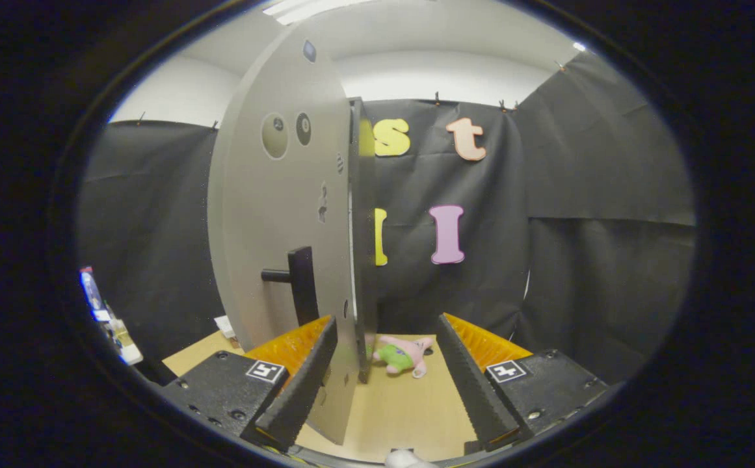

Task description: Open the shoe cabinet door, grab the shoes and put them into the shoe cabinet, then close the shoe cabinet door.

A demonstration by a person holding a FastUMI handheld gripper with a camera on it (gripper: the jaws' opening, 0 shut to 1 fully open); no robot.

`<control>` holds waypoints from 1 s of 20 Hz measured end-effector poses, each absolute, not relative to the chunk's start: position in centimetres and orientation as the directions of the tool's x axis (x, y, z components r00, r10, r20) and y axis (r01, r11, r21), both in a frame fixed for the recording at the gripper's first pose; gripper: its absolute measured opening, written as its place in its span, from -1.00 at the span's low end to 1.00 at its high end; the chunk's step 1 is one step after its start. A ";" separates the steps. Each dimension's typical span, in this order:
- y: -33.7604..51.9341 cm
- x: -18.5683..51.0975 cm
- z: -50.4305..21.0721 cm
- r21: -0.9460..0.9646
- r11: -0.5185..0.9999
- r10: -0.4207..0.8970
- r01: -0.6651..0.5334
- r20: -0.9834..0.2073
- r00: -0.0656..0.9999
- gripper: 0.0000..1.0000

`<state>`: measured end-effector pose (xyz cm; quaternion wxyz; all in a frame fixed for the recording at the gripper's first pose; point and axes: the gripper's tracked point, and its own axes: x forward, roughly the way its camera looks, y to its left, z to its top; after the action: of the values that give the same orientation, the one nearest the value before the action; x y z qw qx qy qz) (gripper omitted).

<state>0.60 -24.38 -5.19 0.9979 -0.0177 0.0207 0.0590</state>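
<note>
Black cloth (579,214) forms the booth wall on all visible sides; clips hold it along its upper edge. Above the cloth, a white room wall (442,75) meets a white ceiling. A ceiling light strip (299,9) is lit. The work surface is a light wooden tabletop (397,406). Small clutter (107,318) sits beyond the tabletop's far left corner; its items are indistinct.
</note>
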 end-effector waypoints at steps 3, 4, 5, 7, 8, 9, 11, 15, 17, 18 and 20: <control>-23.4 0.5 -5.7 0.000 0.992 0.122 -0.123 -0.067 0.990 0.93; -23.5 0.6 -5.6 0.002 0.993 0.116 -0.116 -0.069 0.991 0.91; -23.4 0.4 -5.5 0.000 0.995 0.101 -0.102 -0.066 0.993 0.89; -23.0 0.2 -5.3 -0.013 0.998 0.062 -0.063 -0.056 0.996 0.88; -22.7 0.1 -5.4 -0.019 0.999 0.047 -0.048 -0.054 0.997 0.89; -22.2 0.1 -5.5 -0.016 0.999 0.036 -0.037 -0.056 0.998 0.89; -21.0 -0.2 -5.7 -0.004 1.000 0.018 -0.018 -0.064 0.998 0.89; -18.3 -0.8 -5.7 -0.002 1.000 -0.022 0.021 -0.068 0.997 0.89; -16.5 -1.0 -5.6 0.000 0.999 -0.032 0.032 -0.069 0.997 0.88; -15.6 -1.0 -5.7 -0.003 0.999 -0.034 0.034 -0.068 0.997 0.89; -13.5 -1.0 -5.8 0.000 0.999 -0.034 0.034 -0.066 0.997 0.89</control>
<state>-0.97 -13.48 -5.81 0.9993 0.0003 0.0329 -0.0169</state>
